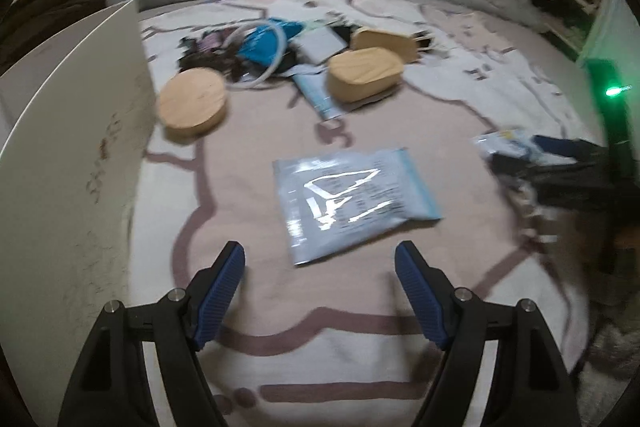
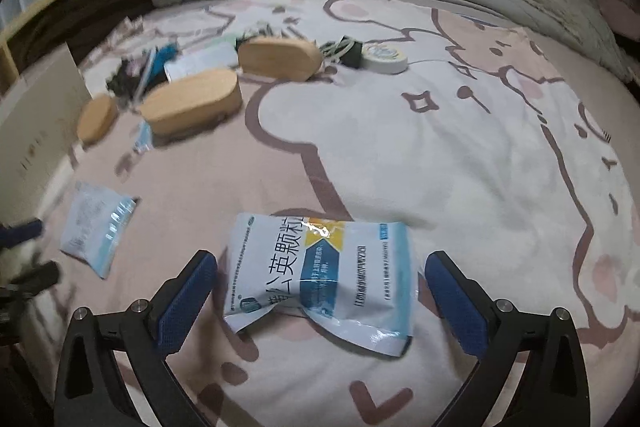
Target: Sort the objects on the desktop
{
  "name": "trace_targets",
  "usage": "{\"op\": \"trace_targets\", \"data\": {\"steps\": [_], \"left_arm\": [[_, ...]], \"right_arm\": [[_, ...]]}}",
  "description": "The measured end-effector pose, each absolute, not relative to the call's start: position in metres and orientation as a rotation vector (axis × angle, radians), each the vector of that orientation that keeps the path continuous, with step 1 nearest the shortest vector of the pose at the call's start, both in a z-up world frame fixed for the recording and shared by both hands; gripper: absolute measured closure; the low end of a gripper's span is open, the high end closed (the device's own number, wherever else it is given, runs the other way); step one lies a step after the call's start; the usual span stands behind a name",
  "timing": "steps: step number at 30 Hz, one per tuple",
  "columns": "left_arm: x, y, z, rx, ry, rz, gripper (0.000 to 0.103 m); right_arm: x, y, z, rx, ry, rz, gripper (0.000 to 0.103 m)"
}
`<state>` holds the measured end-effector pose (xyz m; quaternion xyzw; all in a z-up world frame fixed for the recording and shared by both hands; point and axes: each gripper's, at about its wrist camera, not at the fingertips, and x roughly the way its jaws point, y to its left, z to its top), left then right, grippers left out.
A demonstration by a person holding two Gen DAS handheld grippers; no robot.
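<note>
I count three wooden boxes [image 2: 191,103] [image 2: 280,58] [image 2: 97,117] well beyond my tongs, two medicine sachets, one [image 2: 320,275] between my right tongs and one [image 2: 96,227] to their left, and one white round tin [image 2: 385,58] far ahead.

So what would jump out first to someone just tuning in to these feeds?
Probably the blue-and-white sachet lying crumpled between the open right gripper fingers, untouched. Next, the silvery sachet flat on the pink cartoon blanket ahead of the empty left gripper.
</note>
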<state>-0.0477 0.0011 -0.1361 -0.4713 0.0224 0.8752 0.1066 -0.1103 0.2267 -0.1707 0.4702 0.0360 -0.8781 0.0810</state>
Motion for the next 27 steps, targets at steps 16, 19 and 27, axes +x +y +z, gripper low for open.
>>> {"op": "trace_targets", "data": {"steps": [16,19,27], "left_arm": [[-0.094,0.033,-0.145,-1.517,-0.124,2.518,0.011],[-0.101,0.034,-0.149,-1.553,-0.154,2.550,0.011],[-0.107,0.042,-0.155,-1.573,-0.134,2.608,0.001]], "right_arm": [[-0.114,0.229,-0.183,1.434,0.058,-2.598,0.000],[-0.115,0.229,-0.185,1.439,0.055,-2.594,0.000],[-0.117,0.229,-0.186,1.441,0.054,-2.595,0.000]]}}
